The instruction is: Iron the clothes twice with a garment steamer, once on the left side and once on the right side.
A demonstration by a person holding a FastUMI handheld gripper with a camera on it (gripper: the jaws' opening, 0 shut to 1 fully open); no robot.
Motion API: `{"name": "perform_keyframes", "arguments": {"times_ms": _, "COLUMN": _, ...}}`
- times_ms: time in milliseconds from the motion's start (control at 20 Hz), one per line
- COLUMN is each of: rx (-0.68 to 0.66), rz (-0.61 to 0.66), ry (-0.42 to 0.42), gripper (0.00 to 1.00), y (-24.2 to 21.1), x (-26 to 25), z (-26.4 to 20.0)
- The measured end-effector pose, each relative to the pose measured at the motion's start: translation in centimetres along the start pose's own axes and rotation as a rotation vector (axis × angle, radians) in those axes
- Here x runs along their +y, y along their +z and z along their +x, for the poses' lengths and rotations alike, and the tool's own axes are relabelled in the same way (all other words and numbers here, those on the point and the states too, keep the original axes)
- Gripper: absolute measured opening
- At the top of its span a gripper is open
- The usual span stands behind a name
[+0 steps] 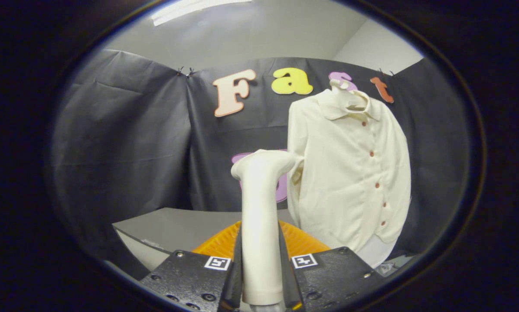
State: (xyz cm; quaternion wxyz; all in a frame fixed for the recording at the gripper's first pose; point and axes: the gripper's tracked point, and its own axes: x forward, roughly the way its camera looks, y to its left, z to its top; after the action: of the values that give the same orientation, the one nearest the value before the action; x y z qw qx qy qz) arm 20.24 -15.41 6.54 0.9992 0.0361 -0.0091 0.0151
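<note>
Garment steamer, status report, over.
Hand-held gripper shut on garment steamer, upright. Steamer head just short of cream shirt on hanger. Orange basket below, nothing between.

The lower end of the garment steamer (261,216) is cut off between the fingers of the gripper (261,277), which are pressed against its handle. An orange ribbed thing (300,240) is largely hidden behind them. The shirt's (350,173) hanger (344,93) is mostly covered by the collar.
</note>
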Motion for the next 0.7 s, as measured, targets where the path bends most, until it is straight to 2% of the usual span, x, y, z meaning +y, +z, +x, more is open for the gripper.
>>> {"name": "perform_keyframes", "arguments": {"times_ms": 300, "rx": -0.106, "rz": 0.08, "ry": -0.073, "gripper": 0.37, "y": 4.1, "x": -8.6, "z": 1.2}}
{"name": "perform_keyframes", "arguments": {"times_ms": 450, "rx": -0.123, "rz": 0.068, "ry": -0.109, "gripper": 0.36, "y": 5.3, "x": -12.0, "z": 2.7}}
{"name": "perform_keyframes", "arguments": {"times_ms": 700, "rx": -0.136, "rz": 0.046, "ry": -0.127, "gripper": 0.36, "y": 6.2, "x": -14.9, "z": 5.4}}
